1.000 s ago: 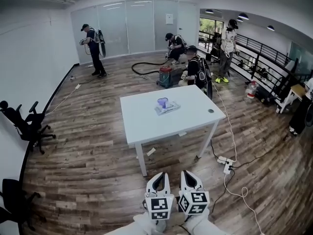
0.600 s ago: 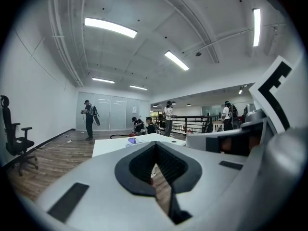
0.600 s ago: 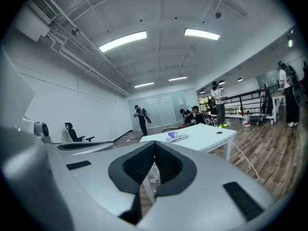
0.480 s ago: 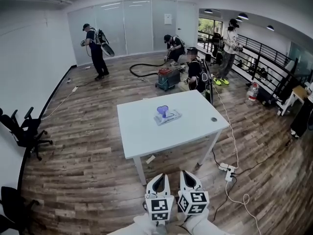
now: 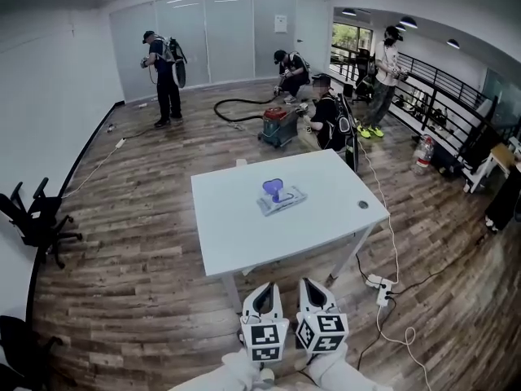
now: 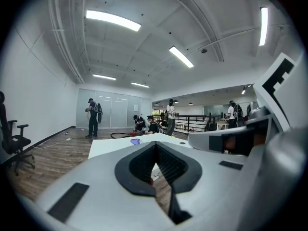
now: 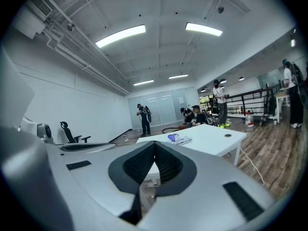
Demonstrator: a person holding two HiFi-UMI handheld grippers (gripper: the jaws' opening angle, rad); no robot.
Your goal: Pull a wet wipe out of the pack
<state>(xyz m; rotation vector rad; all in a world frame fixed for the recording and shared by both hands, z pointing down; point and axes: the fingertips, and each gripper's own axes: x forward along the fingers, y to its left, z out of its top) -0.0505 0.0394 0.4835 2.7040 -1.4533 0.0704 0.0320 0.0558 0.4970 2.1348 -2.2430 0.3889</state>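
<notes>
The pack of wet wipes lies flat near the middle of the white table, a little toward its far edge, with its purple flip lid standing up at the end nearer the far-left corner. A small dark round spot sits on the tabletop close to the right edge, well apart from the pack. The left gripper and the right gripper are held side by side just short of the table's near edge, over the wood-plank floor, their marker cubes facing the head camera. Neither touches the table or the pack. In each gripper view the black pads meet at their tips with nothing between them, so both claws are closed and empty. Both point toward the table, and the pack shows small and distant beyond the jaw tips. To the table's left stands a black office chair. Beyond the far edge, a person crouches beside a red-and-teal vacuum canister with a black hose. A white power strip lies on the floor by the table's near-right leg.
</notes>
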